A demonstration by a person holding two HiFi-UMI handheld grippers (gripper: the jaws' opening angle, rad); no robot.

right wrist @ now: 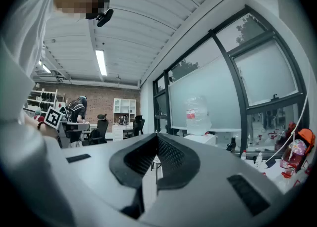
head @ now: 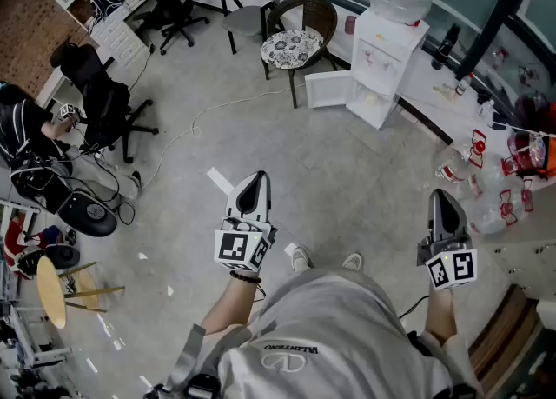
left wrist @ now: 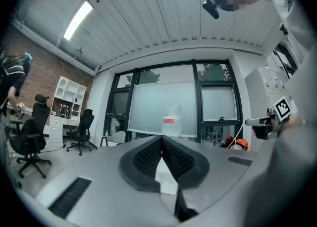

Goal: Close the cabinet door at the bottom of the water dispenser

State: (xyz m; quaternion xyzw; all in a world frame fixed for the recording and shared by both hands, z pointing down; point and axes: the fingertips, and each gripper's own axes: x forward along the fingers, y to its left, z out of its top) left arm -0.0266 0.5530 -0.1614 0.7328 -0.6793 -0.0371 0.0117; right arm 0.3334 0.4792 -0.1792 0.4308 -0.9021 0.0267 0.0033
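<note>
Across the office floor (head: 347, 171), the water dispenser (head: 382, 58) is seen by the window with its bottom cabinet door (head: 328, 89) swung open, well apart from the left claw (head: 257, 178) and right claw (head: 440, 195), both held shut and empty, so the closing is judged unstarted.

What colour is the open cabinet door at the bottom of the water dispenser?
The cabinet door is white; the head view shows it best.

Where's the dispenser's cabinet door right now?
Head view, top, right of centre: door swung open, left of the dispenser, next to the cushioned chair.
</note>
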